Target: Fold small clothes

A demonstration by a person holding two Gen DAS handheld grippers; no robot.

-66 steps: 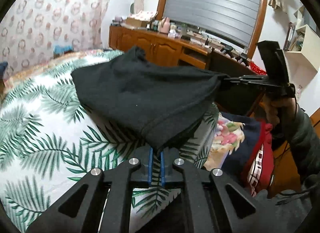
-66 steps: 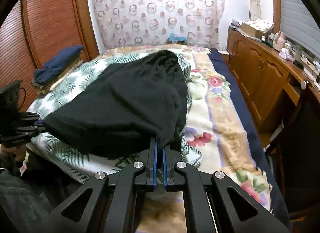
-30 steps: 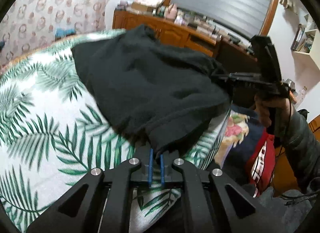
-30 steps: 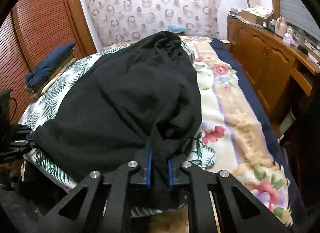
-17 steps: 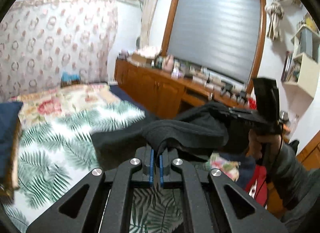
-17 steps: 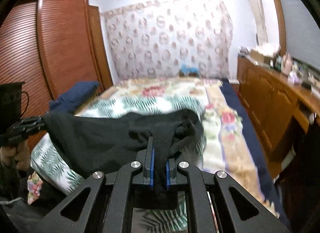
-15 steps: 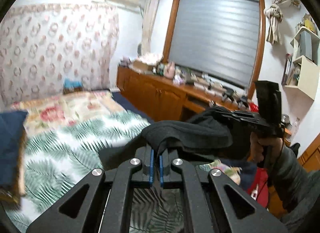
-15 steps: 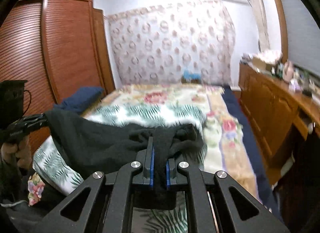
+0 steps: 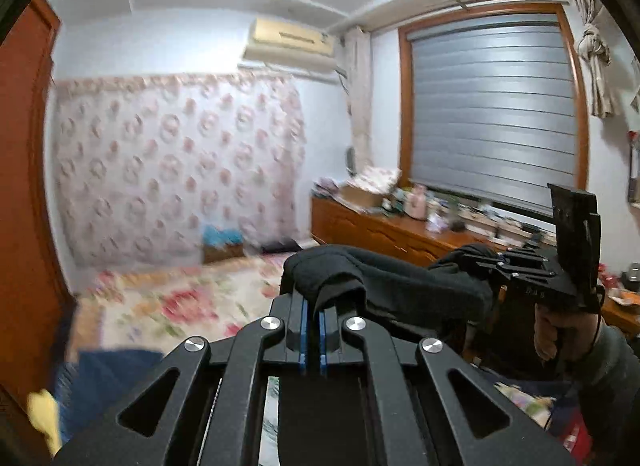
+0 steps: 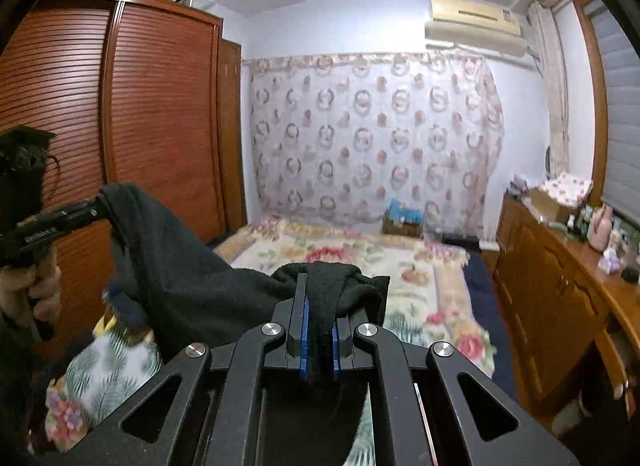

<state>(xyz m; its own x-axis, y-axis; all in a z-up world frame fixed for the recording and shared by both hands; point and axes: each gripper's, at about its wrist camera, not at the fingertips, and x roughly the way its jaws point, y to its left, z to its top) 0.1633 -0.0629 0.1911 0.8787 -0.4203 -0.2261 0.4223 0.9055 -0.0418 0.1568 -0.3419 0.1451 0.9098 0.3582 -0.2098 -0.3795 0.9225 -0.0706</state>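
A: Nearest first, ref = the bed. Left gripper (image 9: 313, 332)?

B: Fingers (image 9: 303, 330) clamped on a fold of the black garment (image 9: 404, 288); cloth bunches over the tips. It's held up above the bed (image 9: 192, 302), near the bed's foot end.

A: Right gripper (image 10: 319, 332)?

B: Same. Its blue-edged fingers (image 10: 305, 330) are pinched on another bunch of the garment, w/ cloth draped over the tips and down between them. Also above the bed's foot end.

A: So the garment is where?

B: In the air, strung between the two grippers. In the right wrist view it runs from the near fingers up and left to the other gripper, then sags below. Can't tell if any hanging part touches the bed.

A: Hands?

B: Right hand (image 9: 560, 330) wraps its gripper's handle, seen from the left wrist cam at the side of the bed nearer the desk. Left hand (image 10: 36, 286) grips its handle on the wardrobe side.

A: Further out?

B: Bed has a palm-leaf cover (image 10: 108, 366) at the foot end, floral blanket (image 10: 360, 262) toward the head. Wardrobe (image 10: 160, 117) stands along one long side of the bed, wooden desk (image 10: 560, 266) w/ clutter along the other. Patterned curtain (image 10: 372, 137) hangs behind the bed's head, AC unit (image 10: 474, 21) high above that. Left cam view blurred.
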